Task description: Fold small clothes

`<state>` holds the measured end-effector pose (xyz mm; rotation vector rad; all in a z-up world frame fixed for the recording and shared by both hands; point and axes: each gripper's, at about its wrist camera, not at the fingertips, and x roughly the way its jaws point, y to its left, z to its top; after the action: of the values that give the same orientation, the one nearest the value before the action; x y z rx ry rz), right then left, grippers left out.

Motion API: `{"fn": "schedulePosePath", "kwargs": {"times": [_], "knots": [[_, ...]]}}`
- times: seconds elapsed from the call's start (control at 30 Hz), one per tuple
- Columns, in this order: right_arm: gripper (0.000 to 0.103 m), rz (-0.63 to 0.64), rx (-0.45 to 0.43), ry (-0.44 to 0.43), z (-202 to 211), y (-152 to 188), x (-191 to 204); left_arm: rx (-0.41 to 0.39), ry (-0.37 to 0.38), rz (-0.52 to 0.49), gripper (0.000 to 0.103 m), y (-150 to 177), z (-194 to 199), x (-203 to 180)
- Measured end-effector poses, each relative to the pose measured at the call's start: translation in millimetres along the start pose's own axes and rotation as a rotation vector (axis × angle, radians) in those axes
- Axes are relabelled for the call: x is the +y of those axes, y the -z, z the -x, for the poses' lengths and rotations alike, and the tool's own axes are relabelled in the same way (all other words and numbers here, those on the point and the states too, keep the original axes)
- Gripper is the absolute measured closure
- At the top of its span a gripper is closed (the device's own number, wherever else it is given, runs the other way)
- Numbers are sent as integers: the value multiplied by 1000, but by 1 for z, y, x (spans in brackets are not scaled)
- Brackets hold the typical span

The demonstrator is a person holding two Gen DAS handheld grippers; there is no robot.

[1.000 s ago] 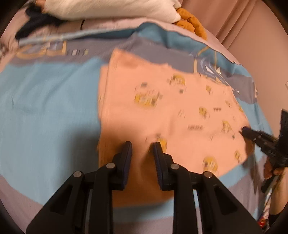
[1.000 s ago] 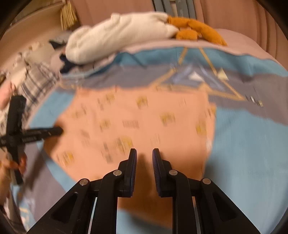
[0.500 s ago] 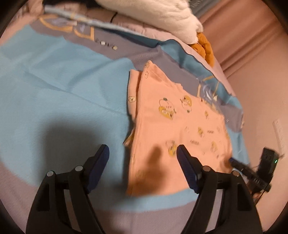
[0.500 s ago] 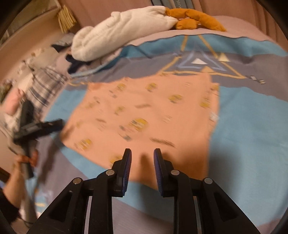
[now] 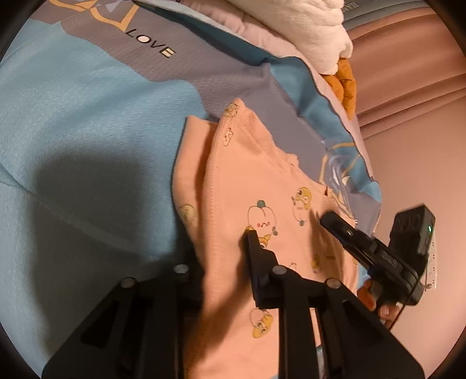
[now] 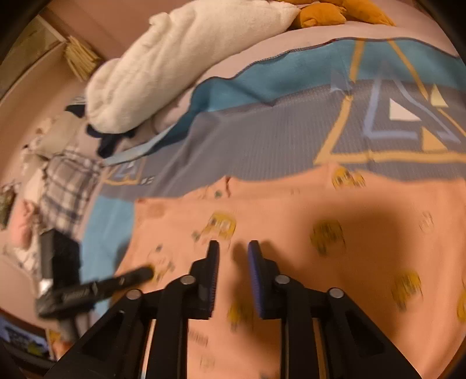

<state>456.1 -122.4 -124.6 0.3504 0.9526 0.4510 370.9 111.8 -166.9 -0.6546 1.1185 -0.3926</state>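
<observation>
A small peach garment (image 5: 247,180) with yellow cartoon prints lies on a blue and grey bed cover (image 5: 87,116). In the left wrist view my left gripper (image 5: 218,247) is open, its jaws astride the garment's near edge; the left finger is hidden under the cloth. The right gripper's tip (image 5: 335,221) rests low over the garment's right side. In the right wrist view my right gripper (image 6: 233,250) hovers over the garment (image 6: 320,218), jaws a narrow gap apart with nothing between. The left gripper (image 6: 116,281) shows at the garment's left edge.
A rolled white blanket (image 6: 180,58) and an orange plush toy (image 6: 326,14) lie at the bed's far side. Plaid and dark clothes (image 6: 67,180) are heaped at the left. A pink curtain and wall (image 5: 407,131) stand beyond the bed's right edge.
My left gripper opened wide and moved down onto the garment's edge. My right gripper came lower over the garment and its jaws parted slightly.
</observation>
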Motion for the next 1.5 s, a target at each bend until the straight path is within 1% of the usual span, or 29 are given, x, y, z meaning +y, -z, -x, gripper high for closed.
{"fn": "schedulePosePath", "kwargs": {"times": [0.03,0.1,0.13,0.2,0.3,0.4,0.5,0.57,0.6,0.63,0.7,0.73,0.77,0.8,0.87,0.93,0.97,1.0,1.03,1.07,1.1,1.17,1.2,1.23,1.27,1.37,1.43,1.5], "knots": [[85,6,15,29,-11,-3,2,1,-4,-3,84,0,-1,0],[95,14,57,85,-27,-2,4,2,-26,-23,85,0,-2,-2],[96,34,65,109,-31,-2,5,3,-39,-33,85,0,-3,-4],[96,61,59,128,-26,1,12,8,-62,-44,85,-1,-4,-7],[96,86,65,105,-9,10,22,17,-86,-53,85,-3,-4,-11],[96,145,64,63,19,34,33,20,-93,-49,87,-4,-3,-13],[96,189,97,31,42,65,37,19,-93,-43,89,-4,0,-17],[96,224,135,37,45,85,40,14,-103,-45,89,-5,3,-22],[96,239,162,56,41,92,39,13,-105,-44,90,-4,4,-24],[96,263,213,92,31,105,37,13,-106,-44,90,-4,5,-27],[96,302,190,105,30,113,39,6,-121,-52,91,-4,8,-35],[96,282,190,95,33,111,39,0,-129,-65,91,-4,11,-42],[96,246,192,64,36,108,37,-8,-139,-83,92,-3,13,-50],[96,197,188,9,40,104,33,-14,-147,-99,93,-3,15,-58],[96,80,131,-109,53,93,18,-28,-153,-153,93,-1,20,-81],[93,-25,84,-211,63,81,0,-33,-168,-220,93,3,21,-110],[88,-86,62,-261,64,76,-7,-30,-174,-248,93,5,19,-121],[79,-134,43,-299,64,73,-15,-25,-181,-272,93,8,16,-131],[73,-197,24,-338,62,69,-24,-16,-188,-299,93,12,11,-142],[61,-244,16,-370,59,66,-31,-4,-189,-317,93,16,6,-150],[52,-305,14,-415,54,63,-40,19,-184,-337,92,20,-2,-158],[48,-422,0,-464,49,62,-55,75,-169,-370,90,32,-19,-170],[42,-464,-8,-482,45,59,-61,105,-168,-387,90,39,-30,-176],[39,-505,-14,-486,44,59,-70,127,-167,-401,89,44,-38,-178],[35,-530,-15,-470,45,60,-77,148,-165,-412,88,48,-44,-180],[35,-566,11,-422,44,62,-87,195,-143,-413,90,58,-56,-175],[35,-554,35,-393,42,63,-86,213,-112,-391,90,61,-53,-165],[35,-530,51,-376,43,62,-84,211,-98,-369,90,63,-45,-155]]}}
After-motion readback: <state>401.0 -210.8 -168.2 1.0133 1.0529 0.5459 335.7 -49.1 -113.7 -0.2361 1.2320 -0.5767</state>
